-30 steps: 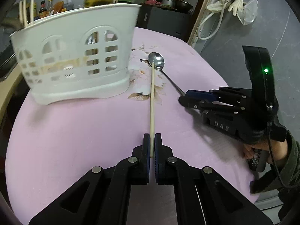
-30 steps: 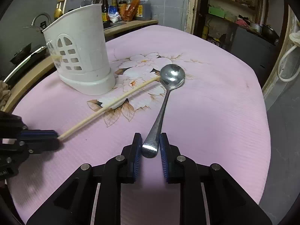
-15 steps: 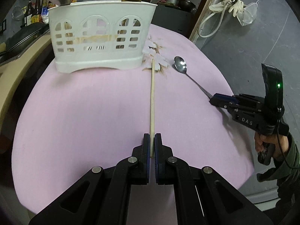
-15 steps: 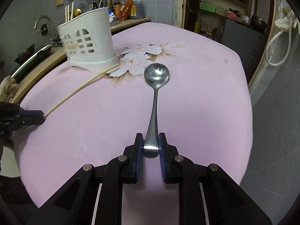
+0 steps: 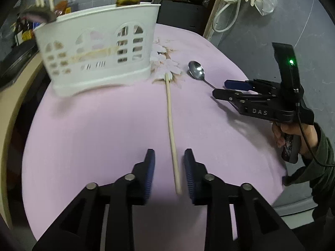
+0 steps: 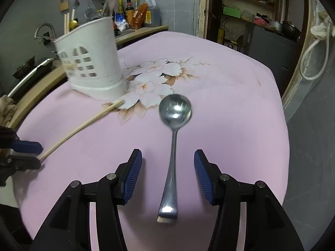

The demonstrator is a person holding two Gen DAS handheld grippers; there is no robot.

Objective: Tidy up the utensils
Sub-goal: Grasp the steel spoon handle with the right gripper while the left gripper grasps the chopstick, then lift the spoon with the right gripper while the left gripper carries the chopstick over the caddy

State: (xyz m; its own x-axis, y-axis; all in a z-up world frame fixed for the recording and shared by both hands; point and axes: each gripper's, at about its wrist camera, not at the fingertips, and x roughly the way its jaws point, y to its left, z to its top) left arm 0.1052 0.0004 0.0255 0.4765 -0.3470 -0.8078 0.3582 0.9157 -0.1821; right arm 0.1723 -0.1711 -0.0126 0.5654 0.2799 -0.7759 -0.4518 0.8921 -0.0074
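A pale wooden chopstick [image 5: 170,123] lies on the pink tablecloth [image 5: 100,125], its near end between the opening jaws of my left gripper [image 5: 169,156]; the pads stand clear of it. A steel spoon [image 6: 173,138] lies bowl-up, its handle between the opening jaws of my right gripper [image 6: 168,156], untouched by the pads. The white slotted utensil holder [image 5: 98,52] stands at the back with several utensils in it. In the left wrist view the right gripper [image 5: 228,87] is at the spoon [image 5: 196,73] handle. In the right wrist view the chopstick [image 6: 83,125] runs toward the holder [image 6: 92,62].
The table's rounded edge [image 5: 272,184] drops to a grey floor on the right. A wooden counter [image 6: 37,92] with bottles [image 6: 136,12] and a tap lies behind the holder. A person's hand [image 5: 284,129] grips the right gripper's handle.
Both grippers have opened and let go: the chopstick and the spoon now lie loose on the cloth between the spread jaws. The holder looks closer in both views.
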